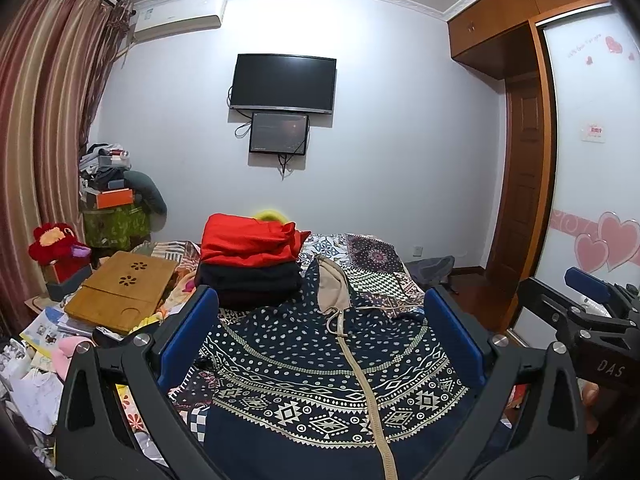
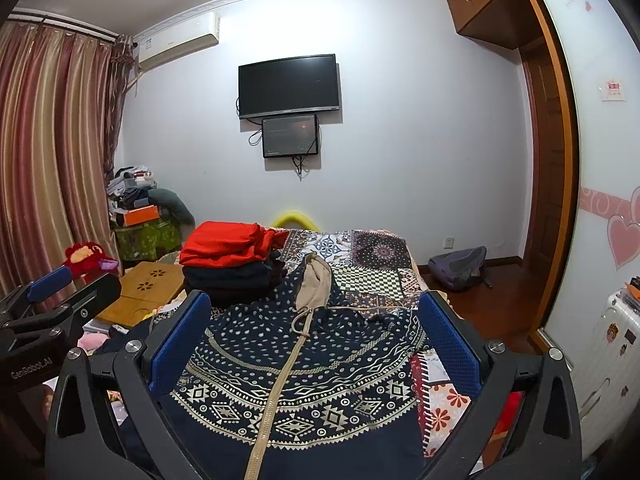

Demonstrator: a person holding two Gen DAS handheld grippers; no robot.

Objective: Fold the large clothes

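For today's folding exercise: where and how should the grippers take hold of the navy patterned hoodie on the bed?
The navy patterned hoodie lies flat, zipper up, hood away. Probably pinch its two outer side edges near the hem, left gripper from the left, right gripper from the right; both are open above it.

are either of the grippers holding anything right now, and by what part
Nothing is held. The left gripper and right gripper are both open above the hoodie on the bed, with nothing between their fingers.
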